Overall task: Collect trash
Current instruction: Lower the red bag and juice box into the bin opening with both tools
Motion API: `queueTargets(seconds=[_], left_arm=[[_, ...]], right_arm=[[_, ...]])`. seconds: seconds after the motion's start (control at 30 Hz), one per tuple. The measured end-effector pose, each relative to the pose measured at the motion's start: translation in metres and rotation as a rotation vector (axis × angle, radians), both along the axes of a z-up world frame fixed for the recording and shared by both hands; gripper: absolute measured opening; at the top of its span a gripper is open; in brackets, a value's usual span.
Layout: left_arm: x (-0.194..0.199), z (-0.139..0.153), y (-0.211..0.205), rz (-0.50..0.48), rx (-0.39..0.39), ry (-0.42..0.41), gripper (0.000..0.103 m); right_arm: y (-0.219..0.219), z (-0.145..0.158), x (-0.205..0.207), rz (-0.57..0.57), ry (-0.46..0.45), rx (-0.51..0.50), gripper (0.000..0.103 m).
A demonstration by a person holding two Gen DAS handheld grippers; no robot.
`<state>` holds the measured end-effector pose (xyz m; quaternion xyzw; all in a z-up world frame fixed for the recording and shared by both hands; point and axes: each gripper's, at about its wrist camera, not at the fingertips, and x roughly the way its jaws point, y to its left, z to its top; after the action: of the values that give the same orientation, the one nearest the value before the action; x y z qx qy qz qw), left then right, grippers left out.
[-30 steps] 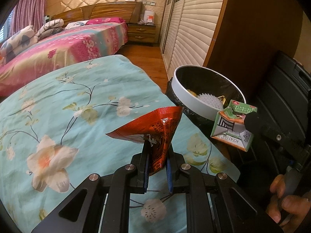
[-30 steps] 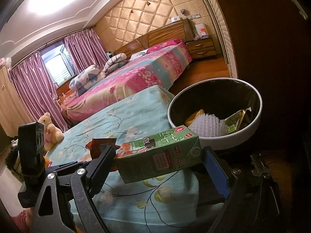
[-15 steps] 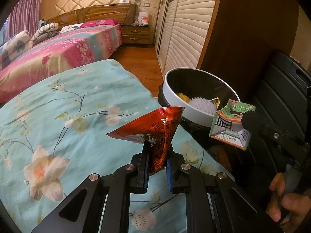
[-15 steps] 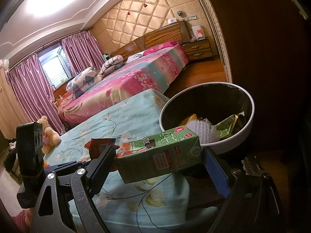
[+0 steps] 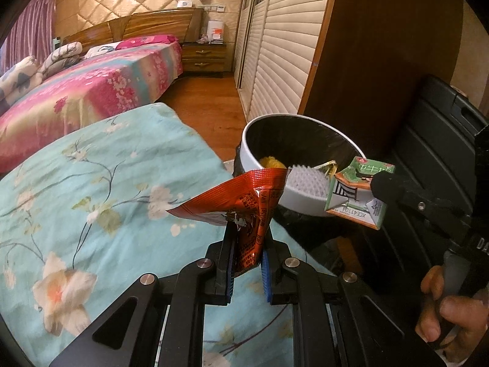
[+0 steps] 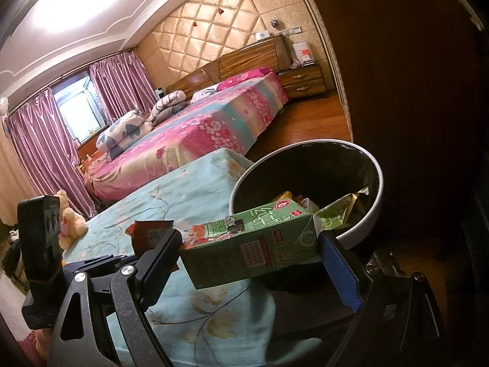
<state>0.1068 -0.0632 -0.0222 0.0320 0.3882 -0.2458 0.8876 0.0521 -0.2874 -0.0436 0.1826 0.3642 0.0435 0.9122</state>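
Note:
My left gripper (image 5: 248,244) is shut on a red snack wrapper (image 5: 241,205), held upright above the floral bedspread (image 5: 91,183). Just beyond it stands a white-rimmed bin (image 5: 266,165) with a black liner; a white spiky ball (image 5: 305,180), something yellow and a green packet lie inside. My right gripper (image 6: 249,244) grips a green milk carton (image 6: 253,241) lengthwise between its pads, right in front of the bin (image 6: 371,214). In the left wrist view the carton (image 5: 357,195) hangs at the bin's near right rim. A hand (image 5: 449,315) holds the right gripper's handle.
A dark wardrobe (image 5: 382,61) and slatted doors (image 5: 275,46) stand behind the bin. A black chair (image 5: 434,153) is at the right. A second bed (image 6: 198,128) with pink covers lies beyond, then a nightstand (image 5: 203,58). A teddy bear (image 6: 68,217) sits at the left.
Both grippers have moved closer to the bin with their loads; the bin looks larger and nearer in both views. Neither grip has changed.

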Motion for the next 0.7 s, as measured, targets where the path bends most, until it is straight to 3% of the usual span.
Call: queueTargets(seconds=[0.7], left_arm=[[0.03,0.005,-0.04,-0.051,0.011,-0.016,0.013]], right_arm=[[-0.035,-0.004,0.035,-0.049,0.02,-0.004,0.091]])
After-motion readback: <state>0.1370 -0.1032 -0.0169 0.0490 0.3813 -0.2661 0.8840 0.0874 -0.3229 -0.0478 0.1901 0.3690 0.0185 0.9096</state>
